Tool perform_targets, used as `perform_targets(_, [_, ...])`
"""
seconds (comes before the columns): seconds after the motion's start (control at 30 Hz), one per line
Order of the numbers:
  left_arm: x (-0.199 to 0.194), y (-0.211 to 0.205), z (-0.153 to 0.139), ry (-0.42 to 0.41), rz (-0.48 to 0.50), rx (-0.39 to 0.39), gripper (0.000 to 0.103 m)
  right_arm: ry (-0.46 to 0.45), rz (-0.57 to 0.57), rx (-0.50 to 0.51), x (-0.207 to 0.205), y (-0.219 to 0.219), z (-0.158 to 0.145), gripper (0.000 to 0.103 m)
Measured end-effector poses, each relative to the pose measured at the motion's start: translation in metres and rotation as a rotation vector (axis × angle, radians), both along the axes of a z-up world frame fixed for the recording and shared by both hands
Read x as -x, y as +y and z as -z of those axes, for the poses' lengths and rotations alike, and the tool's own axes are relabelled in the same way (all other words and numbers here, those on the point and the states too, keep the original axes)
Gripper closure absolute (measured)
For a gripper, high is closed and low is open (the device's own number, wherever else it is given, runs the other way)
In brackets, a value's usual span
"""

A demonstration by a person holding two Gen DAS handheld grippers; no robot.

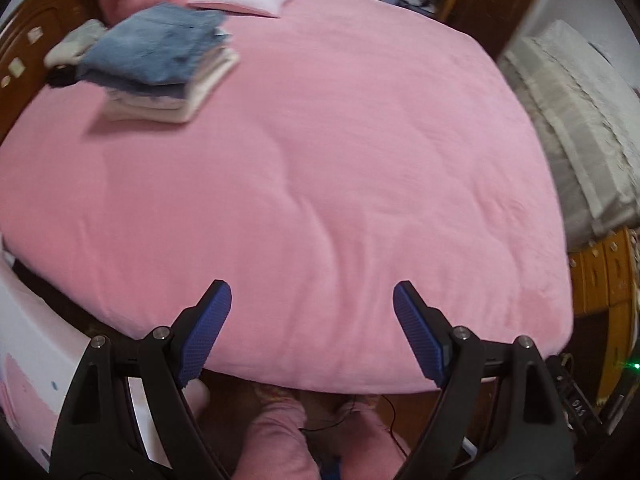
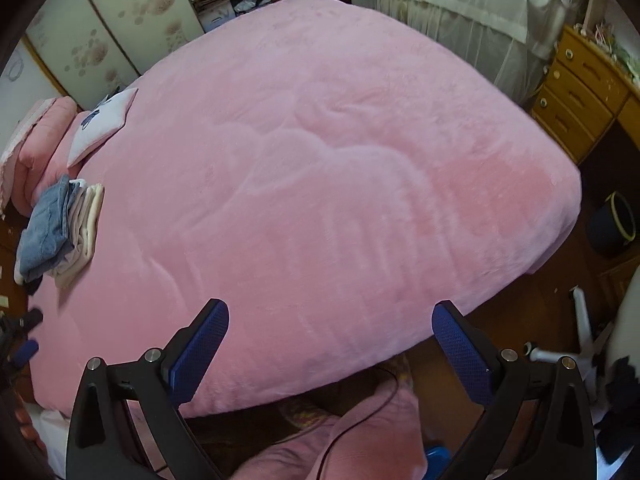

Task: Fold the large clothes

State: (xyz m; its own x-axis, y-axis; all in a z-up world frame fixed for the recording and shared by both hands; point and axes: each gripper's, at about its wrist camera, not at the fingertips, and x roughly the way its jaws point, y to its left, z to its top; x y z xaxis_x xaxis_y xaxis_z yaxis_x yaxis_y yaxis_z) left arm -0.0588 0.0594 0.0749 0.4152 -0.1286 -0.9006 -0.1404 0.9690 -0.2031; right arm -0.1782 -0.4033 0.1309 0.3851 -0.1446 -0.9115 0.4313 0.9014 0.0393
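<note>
Above the pink bed [image 1: 320, 140] both claws [image 1: 312, 316] [image 2: 330, 332] gape empty — folded clothes [image 1: 160, 68] well apart.

Soft, even indoor light falls across the pink bed [image 1: 320, 160], without glare.
Fisheye curvature bends both views into dark corners; motion blur smears the folded stack [image 1: 160, 72] in the left view, which casts a faint shadow.

A neat stack of folded clothes [image 1: 160, 68] lies on the pink bed at the upper left of the left wrist view: faded blue denim on top, cream and white layers beneath, edges roughly aligned. It sits at the left edge in the right wrist view [image 2: 60, 232].
</note>
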Motion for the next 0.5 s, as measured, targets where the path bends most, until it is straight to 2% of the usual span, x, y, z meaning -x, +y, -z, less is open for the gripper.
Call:
perform_targets(0.23, [0.024,-0.107,-0.018,-0.010,0.155,-0.066,0.022,0.040,-0.083,-0.010,0.020,-0.031,-0.036,0.000])
perform_targets(0.37, [0.039,-0.159,-0.025,-0.024,0.181,-0.066,0.022,0.035,-0.173,0.019,0.025,-0.038,-0.062,0.000])
perform_targets(0.5, [0.049,-0.201,-0.036,-0.050,0.154,-0.062,0.022,0.046,-0.273,0.026,0.017,-0.050,-0.086,0.000])
